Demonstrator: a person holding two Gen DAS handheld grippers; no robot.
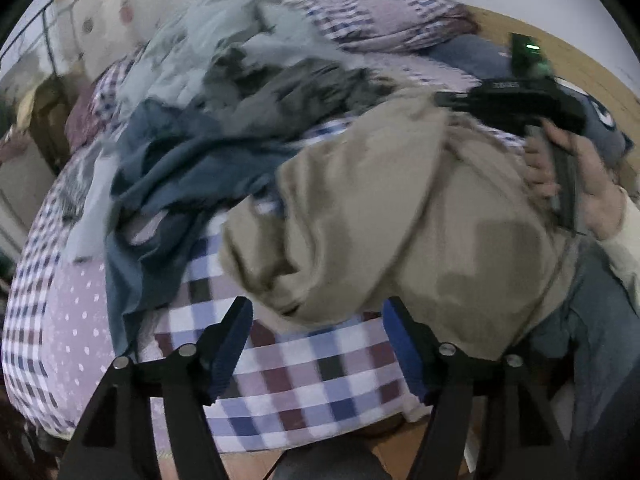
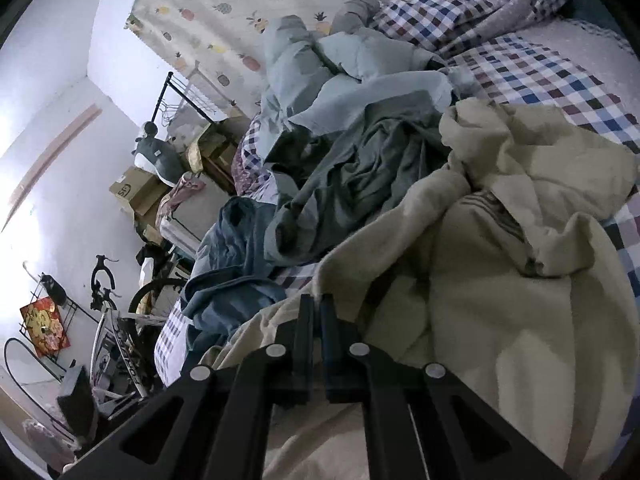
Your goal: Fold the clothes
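Note:
A beige garment (image 1: 380,208) is bunched and partly lifted off the checked bed sheet (image 1: 304,384). My right gripper (image 2: 317,314) is shut on the beige garment (image 2: 500,320) at its near edge, and cloth drapes on both sides of the fingers. In the left wrist view the right gripper (image 1: 448,101) is at the upper right, held by a hand (image 1: 588,184), with the garment hanging below it. My left gripper (image 1: 320,320) is open just in front of the garment's lower fold, holding nothing.
A pile of other clothes lies behind: a blue garment (image 1: 180,168), a dark grey one (image 1: 288,92) and a pale grey one (image 1: 192,40). A pillow (image 1: 392,16) lies at the head of the bed. Beside the bed stand a bicycle (image 2: 120,340) and cardboard boxes (image 2: 136,192).

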